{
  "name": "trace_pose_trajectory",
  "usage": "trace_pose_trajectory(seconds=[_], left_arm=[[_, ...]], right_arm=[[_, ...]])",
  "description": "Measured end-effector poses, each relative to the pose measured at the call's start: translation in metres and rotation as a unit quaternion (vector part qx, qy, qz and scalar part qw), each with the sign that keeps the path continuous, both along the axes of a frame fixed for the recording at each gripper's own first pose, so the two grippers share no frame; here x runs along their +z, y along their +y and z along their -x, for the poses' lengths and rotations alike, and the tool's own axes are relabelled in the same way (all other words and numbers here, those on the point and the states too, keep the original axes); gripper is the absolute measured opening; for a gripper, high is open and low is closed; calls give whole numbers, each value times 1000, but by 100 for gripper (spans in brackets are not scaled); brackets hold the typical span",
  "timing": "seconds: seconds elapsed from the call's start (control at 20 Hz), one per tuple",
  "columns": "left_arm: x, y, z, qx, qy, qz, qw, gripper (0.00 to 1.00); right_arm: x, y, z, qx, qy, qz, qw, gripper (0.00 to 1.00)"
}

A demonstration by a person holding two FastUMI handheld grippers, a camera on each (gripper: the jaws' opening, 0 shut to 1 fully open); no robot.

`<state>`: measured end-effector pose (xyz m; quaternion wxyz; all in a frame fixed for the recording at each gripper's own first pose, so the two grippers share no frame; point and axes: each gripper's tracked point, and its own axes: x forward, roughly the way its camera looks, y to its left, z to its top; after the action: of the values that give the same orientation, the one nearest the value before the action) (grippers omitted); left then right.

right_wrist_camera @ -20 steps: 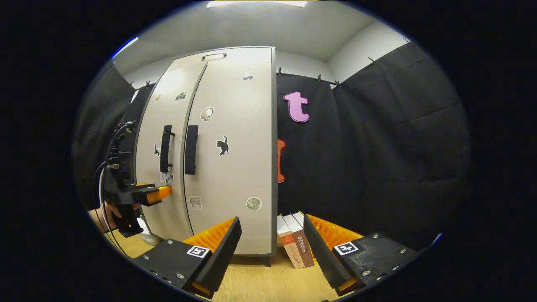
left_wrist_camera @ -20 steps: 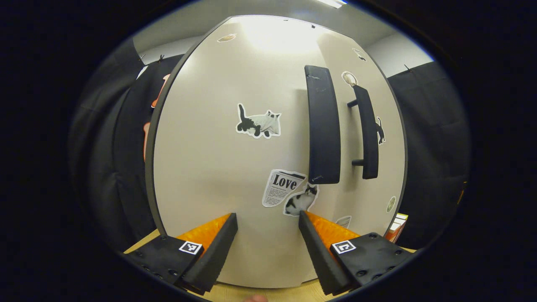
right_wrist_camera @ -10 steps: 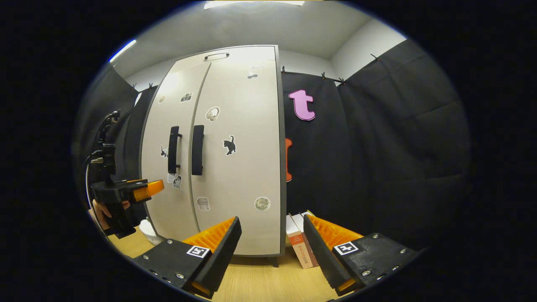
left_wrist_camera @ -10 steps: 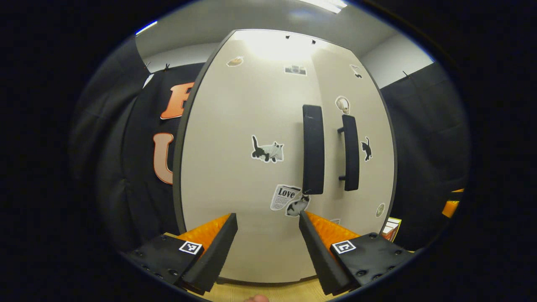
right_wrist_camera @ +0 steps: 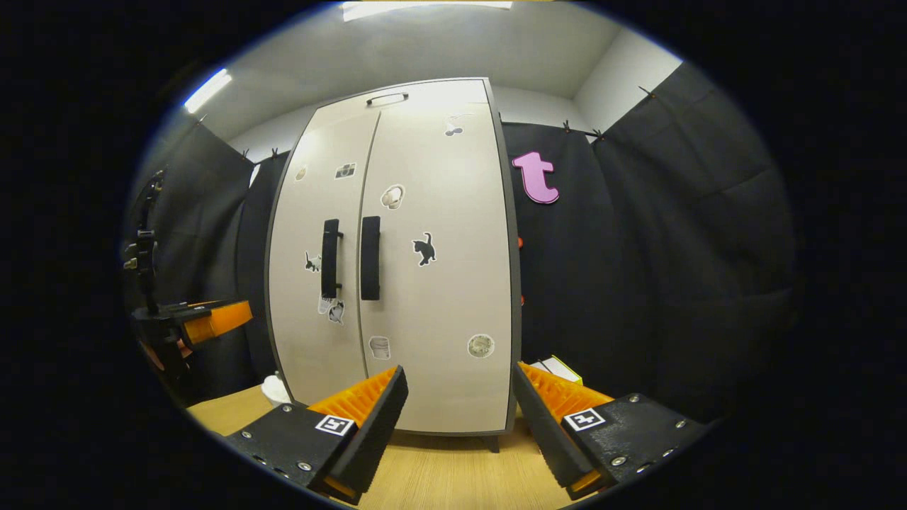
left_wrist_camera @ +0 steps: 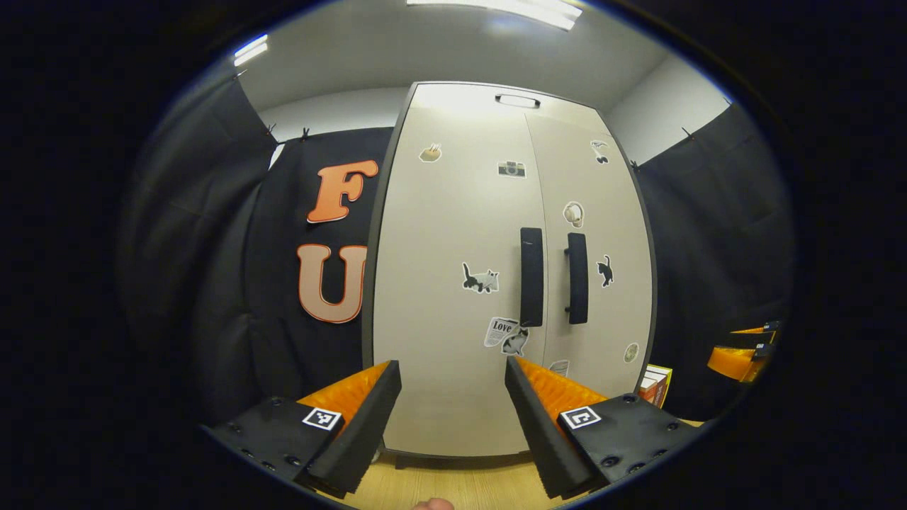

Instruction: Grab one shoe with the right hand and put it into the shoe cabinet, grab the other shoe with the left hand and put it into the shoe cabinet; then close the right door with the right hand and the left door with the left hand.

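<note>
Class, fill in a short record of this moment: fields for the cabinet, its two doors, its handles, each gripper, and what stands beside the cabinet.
cabinet: shoe cabinet, standing on a wooden floor
doors: left door and right door both shut
handles: two dark vertical handles, side by side
left gripper: open, holding nothing
right gripper: open, holding nothing
beside cabinet: books

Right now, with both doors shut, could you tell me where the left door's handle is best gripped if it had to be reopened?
Grip the left door's handle at mid-height, coming straight from the front with the claw's fingers either side of it. It is a slim upright bar standing proud of the left door, close beside the right door's handle.
</note>
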<state>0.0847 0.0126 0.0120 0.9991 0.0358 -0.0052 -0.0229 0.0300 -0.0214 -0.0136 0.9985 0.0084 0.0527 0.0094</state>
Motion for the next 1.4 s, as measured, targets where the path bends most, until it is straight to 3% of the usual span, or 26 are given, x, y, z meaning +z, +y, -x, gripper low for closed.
trace_pose_trajectory(seconds=[0.5,1.4], left_arm=[[1,15,32,12,13,11,1000,96],[12,27,32,13,5,37,999,96]], right_arm=[[21,5,11,-3,-23,-12,1000,92],[20,15,9,0,-18,-6,1000,92]])
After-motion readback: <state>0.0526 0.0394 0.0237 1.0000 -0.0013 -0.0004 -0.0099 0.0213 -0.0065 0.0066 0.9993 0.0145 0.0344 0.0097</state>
